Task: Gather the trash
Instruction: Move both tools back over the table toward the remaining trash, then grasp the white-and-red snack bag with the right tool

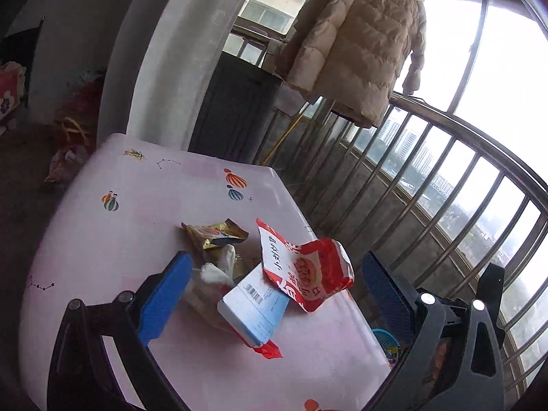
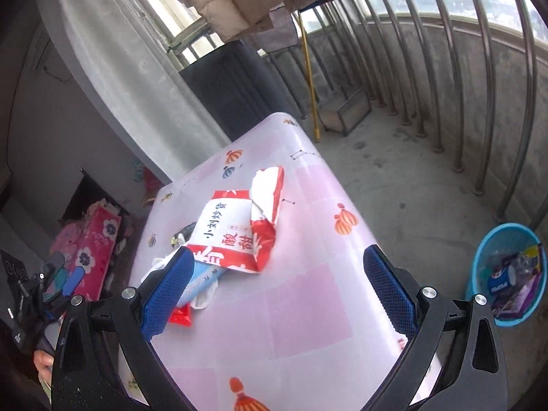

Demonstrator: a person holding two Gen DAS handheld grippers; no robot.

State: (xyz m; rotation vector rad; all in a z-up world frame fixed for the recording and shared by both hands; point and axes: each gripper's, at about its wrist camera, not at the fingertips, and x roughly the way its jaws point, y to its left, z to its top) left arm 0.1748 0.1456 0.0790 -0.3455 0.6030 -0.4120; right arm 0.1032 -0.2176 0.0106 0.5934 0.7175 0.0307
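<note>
A pile of trash lies on the pink table (image 1: 137, 226). It holds a red-and-white snack bag (image 1: 308, 267), a light blue flat packet (image 1: 255, 311), a gold wrapper (image 1: 214, 234) and crumpled white tissue (image 1: 215, 274). My left gripper (image 1: 274, 294) is open above the pile, its fingers astride it. In the right wrist view the red-and-white bag (image 2: 236, 229) lies on the blue packet (image 2: 205, 275) and a small red wrapper (image 2: 179, 315). My right gripper (image 2: 274, 287) is open above the table (image 2: 308, 308), with the pile by its left finger. The left gripper (image 2: 73, 279) shows at far left.
A blue trash basket (image 2: 505, 274) with wrappers inside stands on the floor right of the table. A metal railing (image 2: 479, 85) rings the balcony. A beige coat (image 1: 359, 41) hangs above. A yellow-handled broom (image 2: 310, 78) and a dark cabinet (image 2: 239, 82) stand behind the table.
</note>
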